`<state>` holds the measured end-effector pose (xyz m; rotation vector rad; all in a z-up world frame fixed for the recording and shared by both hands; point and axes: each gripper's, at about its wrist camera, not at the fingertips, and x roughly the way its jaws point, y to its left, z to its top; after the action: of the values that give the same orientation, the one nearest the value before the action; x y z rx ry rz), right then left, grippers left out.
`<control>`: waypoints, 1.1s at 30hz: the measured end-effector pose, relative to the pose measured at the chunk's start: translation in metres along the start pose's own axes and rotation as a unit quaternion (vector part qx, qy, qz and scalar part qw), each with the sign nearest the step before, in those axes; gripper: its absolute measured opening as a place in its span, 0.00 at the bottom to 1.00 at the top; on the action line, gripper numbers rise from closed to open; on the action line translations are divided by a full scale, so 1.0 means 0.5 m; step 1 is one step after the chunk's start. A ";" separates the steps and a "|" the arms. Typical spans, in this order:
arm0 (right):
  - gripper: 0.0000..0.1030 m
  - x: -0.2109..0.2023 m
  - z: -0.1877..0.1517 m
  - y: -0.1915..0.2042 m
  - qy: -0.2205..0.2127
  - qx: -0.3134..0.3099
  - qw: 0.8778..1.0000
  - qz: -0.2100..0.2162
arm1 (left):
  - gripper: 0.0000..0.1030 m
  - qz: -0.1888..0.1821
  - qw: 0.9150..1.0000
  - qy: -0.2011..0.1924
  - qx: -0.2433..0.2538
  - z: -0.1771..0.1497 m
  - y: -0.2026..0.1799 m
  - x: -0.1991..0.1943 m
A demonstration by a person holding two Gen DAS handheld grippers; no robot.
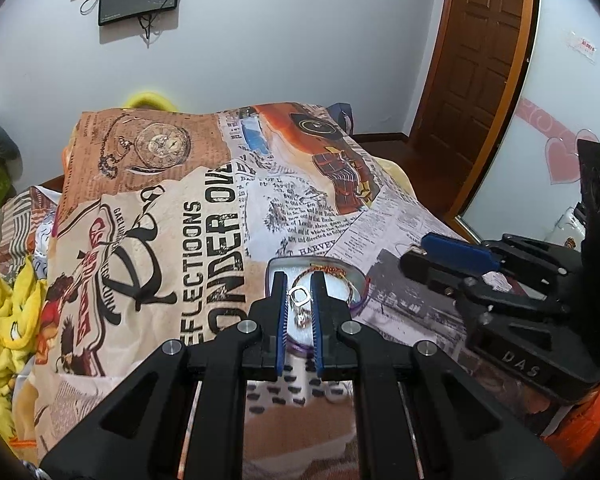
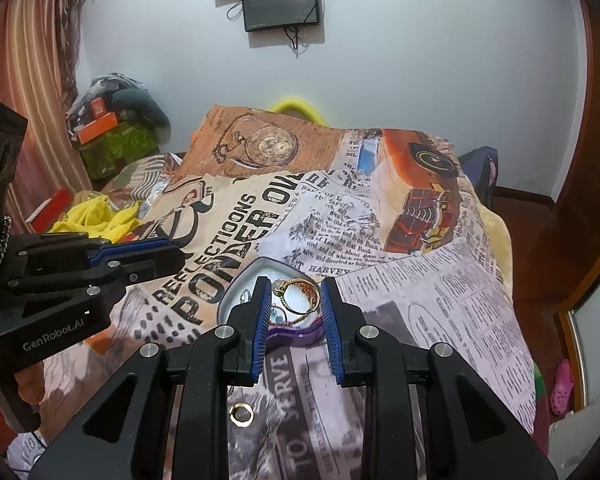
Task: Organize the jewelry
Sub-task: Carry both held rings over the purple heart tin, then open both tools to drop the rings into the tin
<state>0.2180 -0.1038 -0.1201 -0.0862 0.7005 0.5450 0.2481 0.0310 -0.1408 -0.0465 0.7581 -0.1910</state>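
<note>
On the bed: I see a newspaper-print blanket (image 2: pixel 440 292) spread across it, with a heart-shaped purple tray (image 2: pixel 296 338) sitting on the cloth.
Left gripper (image 1: pixel 299 276): my left-wrist view shows its blue-padded fingers parted narrowly, with a silver ring (image 1: pixel 300 295) sitting in the gap over the tray (image 1: pixel 360 280); I cannot tell whether the pads actually touch it. A second small silver piece shows just below the ring, too blurred to name.
Right gripper (image 2: pixel 294 284): fingers spread apart, holding nothing, hovering above the tray's near edge.
Tray contents: a gold bracelet (image 2: pixel 300 296) lies inside on the pale lining, with a small bead at its left end; other small pieces near it are too unclear to identify.
Loose item: a gold ring (image 2: pixel 241 415) rests on the blanket, outside the tray, on its near side below my right gripper.
Background: a dark screen (image 2: pixel 281 4) hangs on the wall, and a wooden door (image 1: pixel 476 60) stands to the right.
</note>
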 end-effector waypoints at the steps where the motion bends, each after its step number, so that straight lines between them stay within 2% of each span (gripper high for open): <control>1: 0.22 0.008 0.002 -0.001 0.002 0.001 1.000 0.004 | 0.09 -0.001 1.000 0.001 0.000 0.004 0.001 0.006; 8: 0.22 0.056 0.010 -0.004 0.019 -0.006 1.000 0.017 | 0.09 -0.012 1.000 0.027 -0.008 0.028 0.016 0.067; 19: 0.22 0.129 -0.001 -0.035 0.071 0.018 0.996 0.047 | 0.09 -0.043 0.996 0.074 -0.014 0.033 0.031 0.151; 33: 0.23 0.160 -0.010 -0.009 0.090 -0.007 0.995 0.036 | 0.09 -0.049 0.995 0.087 -0.023 0.031 0.048 0.171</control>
<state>0.2680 -0.0733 -0.1750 -0.1249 0.8782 0.6173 0.3230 0.0381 -0.1903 -0.1118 0.9352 -0.2743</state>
